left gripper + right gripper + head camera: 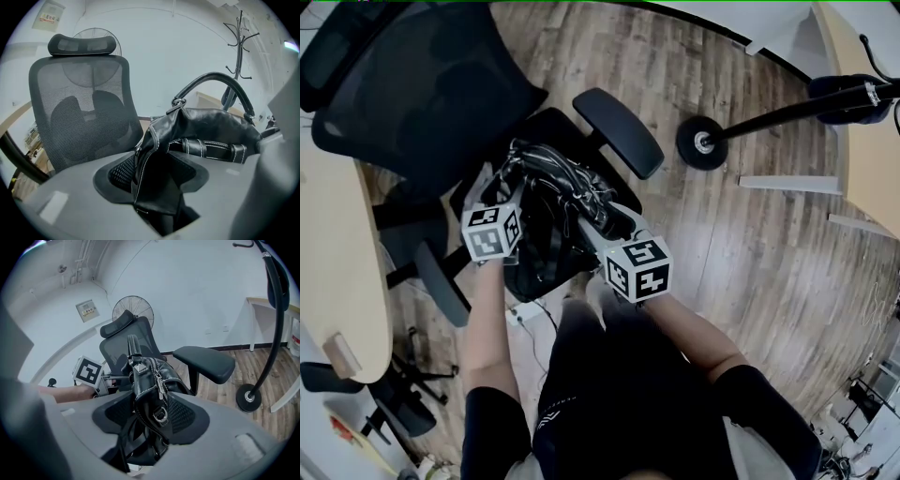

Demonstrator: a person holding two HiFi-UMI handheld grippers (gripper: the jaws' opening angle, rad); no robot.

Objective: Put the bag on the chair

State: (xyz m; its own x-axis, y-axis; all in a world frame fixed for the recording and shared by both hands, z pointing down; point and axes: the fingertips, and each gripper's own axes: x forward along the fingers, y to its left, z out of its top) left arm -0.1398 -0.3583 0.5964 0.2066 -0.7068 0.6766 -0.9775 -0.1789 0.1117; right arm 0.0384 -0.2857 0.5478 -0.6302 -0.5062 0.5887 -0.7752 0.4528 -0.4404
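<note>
Head view, black leather handbag (551,187) lying on mesh office chair (422,89), left gripper (502,183) and right gripper (598,217) open wide, jaws loosely flanking the bag's ends

The bag (553,202) fills the seat of the chair (412,84), whose back and armrest (619,131) wall it in. The bench (337,272) crowds the left; open floor (759,262) lies right, up to the stand base (703,142).

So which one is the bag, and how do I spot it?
Find the big black mesh office chair. On its seat sits the bag. It is the only shiny black leather thing there, with white stitching, a zip and a curved handle.
</note>
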